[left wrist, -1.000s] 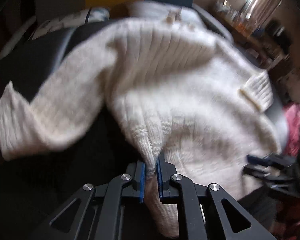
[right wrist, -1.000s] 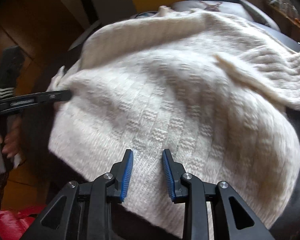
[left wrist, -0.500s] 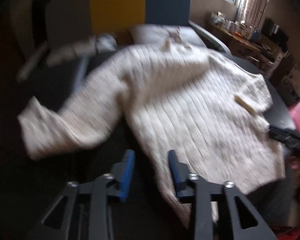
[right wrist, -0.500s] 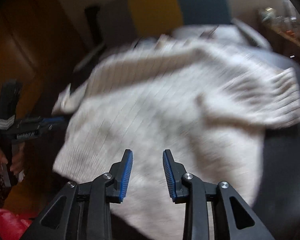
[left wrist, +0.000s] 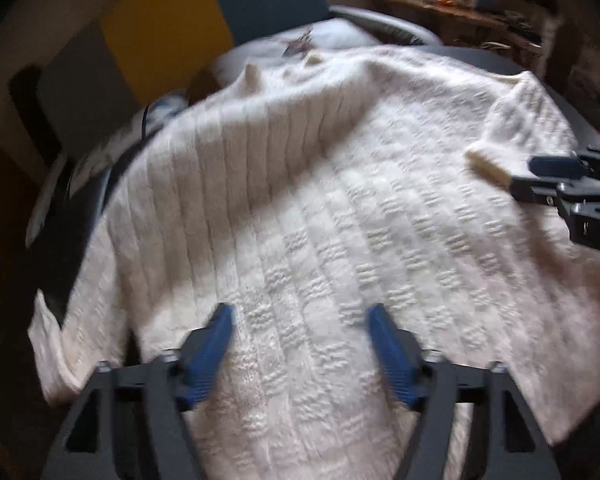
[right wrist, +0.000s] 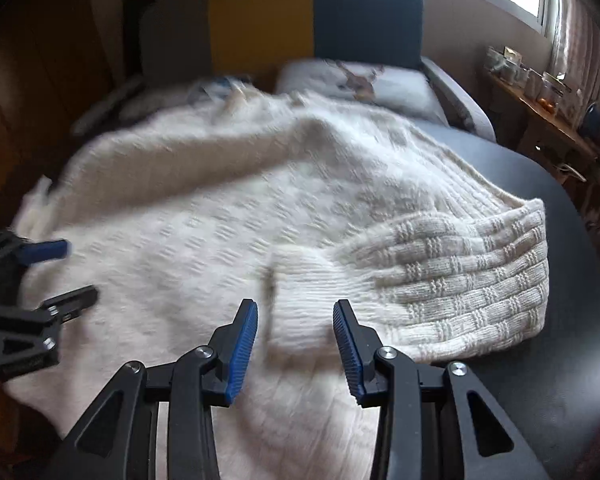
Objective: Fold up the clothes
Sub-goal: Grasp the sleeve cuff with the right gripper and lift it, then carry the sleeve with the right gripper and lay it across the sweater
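Cream knit sweater (right wrist: 228, 216): spread flat on dark round desk (right wrist: 540, 184), long axis running toward the yellow-and-teal chair (right wrist: 316, 12) behind. Right sleeve (right wrist: 460, 276) is folded inward over the body; bare desk is shown right of it. Left gripper (left wrist: 300, 344) and right gripper (right wrist: 296, 336): fingers spread wide, nothing held, poised over the near hem.

You have a cream knitted sweater (left wrist: 340, 208) lying spread flat on the dark surface, one sleeve (right wrist: 452, 280) folded across its body.
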Motion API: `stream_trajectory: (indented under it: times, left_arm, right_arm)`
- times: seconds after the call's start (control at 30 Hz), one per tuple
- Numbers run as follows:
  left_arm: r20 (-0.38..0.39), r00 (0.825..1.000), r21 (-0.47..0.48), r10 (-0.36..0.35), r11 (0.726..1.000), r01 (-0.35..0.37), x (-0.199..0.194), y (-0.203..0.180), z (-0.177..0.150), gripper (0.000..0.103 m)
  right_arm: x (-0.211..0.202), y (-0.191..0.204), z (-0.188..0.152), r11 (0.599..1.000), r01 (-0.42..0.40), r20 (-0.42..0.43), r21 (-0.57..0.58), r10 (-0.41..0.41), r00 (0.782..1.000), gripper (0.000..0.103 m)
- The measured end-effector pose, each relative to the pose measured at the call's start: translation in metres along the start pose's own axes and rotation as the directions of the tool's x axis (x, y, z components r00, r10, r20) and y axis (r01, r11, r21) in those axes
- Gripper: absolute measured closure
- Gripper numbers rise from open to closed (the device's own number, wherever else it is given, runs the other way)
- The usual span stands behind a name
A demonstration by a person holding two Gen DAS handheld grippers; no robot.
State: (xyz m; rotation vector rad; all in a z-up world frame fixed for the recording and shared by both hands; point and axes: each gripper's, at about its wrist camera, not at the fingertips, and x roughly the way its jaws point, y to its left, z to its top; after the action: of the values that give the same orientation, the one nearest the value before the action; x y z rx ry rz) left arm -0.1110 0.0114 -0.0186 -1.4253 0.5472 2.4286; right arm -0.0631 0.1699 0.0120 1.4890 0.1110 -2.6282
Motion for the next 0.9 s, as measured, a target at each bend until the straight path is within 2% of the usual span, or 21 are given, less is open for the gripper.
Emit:
stream_trajectory:
  times: [0.07, 0.13, 0.2, 0.37, 0.47, 0.63, 0.77, 0.9]
  left_arm:
    - [0.011, 1.0, -0.051, -0.014, 0.999, 0.014, 0.005, 0.006, -0.007, 0.001]
    - [0.03, 0.999, -0.063, -0.026, 0.998, 0.028, 0.005, 0.008, -0.011, 0.0]
    - [0.05, 0.998, -0.075, -0.039, 0.996, 0.043, 0.005, 0.01, -0.016, 0.0]
    - [0.06, 0.997, -0.086, -0.038, 0.995, 0.043, 0.006, 0.008, -0.019, 0.0]
    - [0.073, 0.996, -0.09, -0.044, 0.995, 0.05, 0.006, 0.01, -0.021, 0.0]
    - [0.092, 0.995, -0.095, -0.043, 0.994, 0.051, 0.003, 0.009, -0.024, 0.0]
    - [0.106, 0.994, -0.1, -0.041, 0.994, 0.051, 0.002, 0.009, -0.026, 0.0]
    - [0.109, 0.993, -0.102, -0.043, 0.993, 0.055, 0.001, 0.01, -0.028, 0.0]
  right_arm:
    - [0.015, -0.002, -0.002, 1.0, 0.028, -0.047, 0.0, -0.028, 0.998, 0.063]
    - [0.015, -0.005, -0.005, 1.0, 0.027, -0.015, 0.005, -0.027, 1.0, 0.069]
    - [0.011, -0.011, -0.007, 1.0, 0.012, 0.009, 0.024, -0.013, 1.0, 0.089]
    - [-0.02, -0.05, -0.009, 0.975, -0.119, 0.092, 0.186, 0.103, 0.99, 0.092]
    - [-0.046, -0.079, -0.006, 0.954, -0.161, 0.157, 0.254, 0.124, 0.98, 0.092]
    - [-0.077, -0.14, 0.001, 0.933, -0.138, 0.213, 0.334, 0.068, 0.975, 0.092]
    - [-0.077, -0.188, -0.001, 0.919, -0.049, 0.19, 0.39, -0.028, 0.981, 0.092]
    - [-0.076, -0.237, -0.003, 0.895, 0.039, 0.162, 0.444, -0.123, 0.979, 0.092]
